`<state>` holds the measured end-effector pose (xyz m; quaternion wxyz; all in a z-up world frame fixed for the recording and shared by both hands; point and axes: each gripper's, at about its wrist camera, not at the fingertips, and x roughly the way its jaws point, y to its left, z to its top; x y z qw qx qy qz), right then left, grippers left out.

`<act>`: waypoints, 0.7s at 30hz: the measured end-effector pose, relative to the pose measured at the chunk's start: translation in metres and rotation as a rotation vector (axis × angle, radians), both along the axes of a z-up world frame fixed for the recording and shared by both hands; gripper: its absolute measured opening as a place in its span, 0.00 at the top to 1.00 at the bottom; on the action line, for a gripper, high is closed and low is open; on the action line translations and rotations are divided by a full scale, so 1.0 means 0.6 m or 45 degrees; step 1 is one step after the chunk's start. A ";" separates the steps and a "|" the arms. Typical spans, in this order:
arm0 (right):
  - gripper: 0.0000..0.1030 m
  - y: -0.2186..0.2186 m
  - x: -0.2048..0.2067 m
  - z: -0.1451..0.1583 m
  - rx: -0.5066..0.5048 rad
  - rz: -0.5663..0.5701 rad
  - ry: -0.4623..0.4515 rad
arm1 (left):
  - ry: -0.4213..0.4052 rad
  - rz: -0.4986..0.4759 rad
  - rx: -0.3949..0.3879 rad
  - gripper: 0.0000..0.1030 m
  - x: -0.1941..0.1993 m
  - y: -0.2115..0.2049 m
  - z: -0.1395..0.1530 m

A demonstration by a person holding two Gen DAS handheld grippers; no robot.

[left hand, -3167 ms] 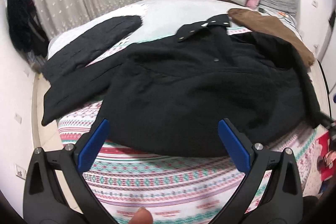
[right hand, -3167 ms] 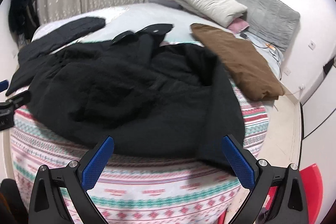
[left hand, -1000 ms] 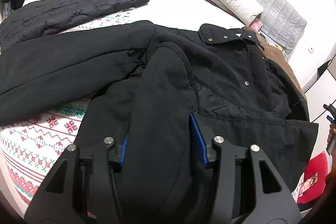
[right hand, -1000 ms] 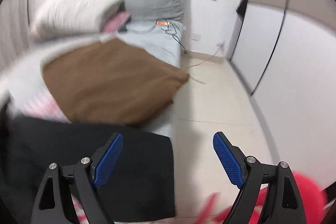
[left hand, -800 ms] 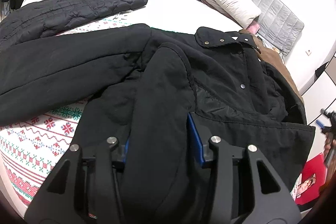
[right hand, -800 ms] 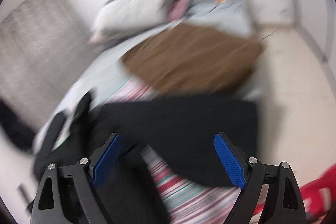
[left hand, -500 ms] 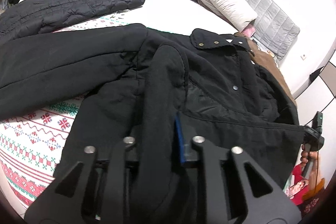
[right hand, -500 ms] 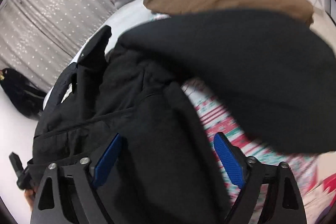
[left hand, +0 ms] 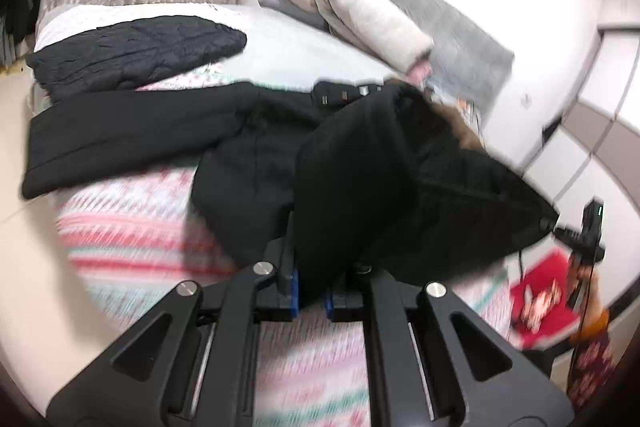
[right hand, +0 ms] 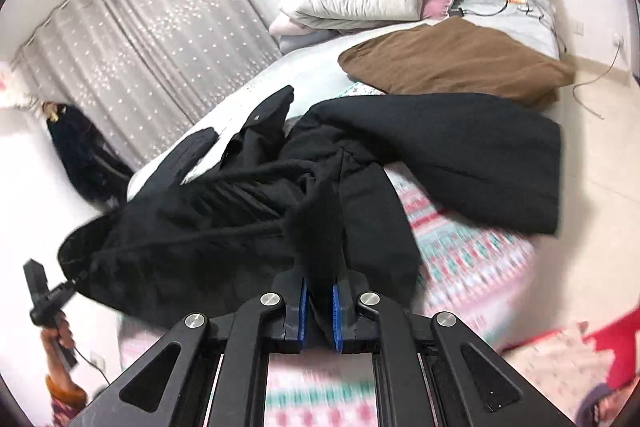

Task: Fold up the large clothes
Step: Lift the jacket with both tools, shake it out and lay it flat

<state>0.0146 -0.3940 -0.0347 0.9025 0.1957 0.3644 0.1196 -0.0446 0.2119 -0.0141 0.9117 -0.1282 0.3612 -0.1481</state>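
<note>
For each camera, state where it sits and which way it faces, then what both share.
Left wrist: on the left gripper, facing up the bed toward the pillows; its fingers pinch the black coat.
Right wrist: on the right gripper, facing the curtain and brown garment; fingers clamp the coat.
Shared: coat, pillows, patterned bedspread.

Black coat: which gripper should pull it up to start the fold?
Probably both together. The left gripper and the right gripper are each shut on a hem corner of the black coat, which hangs between them over the patterned blanket. Neither is better placed.
</note>
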 end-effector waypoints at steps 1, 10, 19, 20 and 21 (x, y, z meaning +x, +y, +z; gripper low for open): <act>0.92 -0.001 -0.019 -0.002 -0.015 0.006 0.001 | 0.021 -0.018 0.051 0.91 -0.024 -0.001 -0.006; 0.70 -0.040 -0.209 -0.079 -0.164 -0.015 0.288 | 0.190 -0.066 0.342 0.34 -0.161 0.017 -0.056; 0.39 -0.071 -0.242 -0.082 -0.002 -0.059 0.234 | 0.139 -0.045 0.142 0.20 -0.156 0.055 -0.040; 0.39 -0.069 -0.237 -0.084 0.006 -0.058 0.234 | 0.177 -0.051 0.106 0.20 -0.142 0.058 -0.055; 0.38 -0.067 -0.230 -0.089 0.014 -0.053 0.239 | 0.219 -0.045 0.084 0.20 -0.129 0.061 -0.070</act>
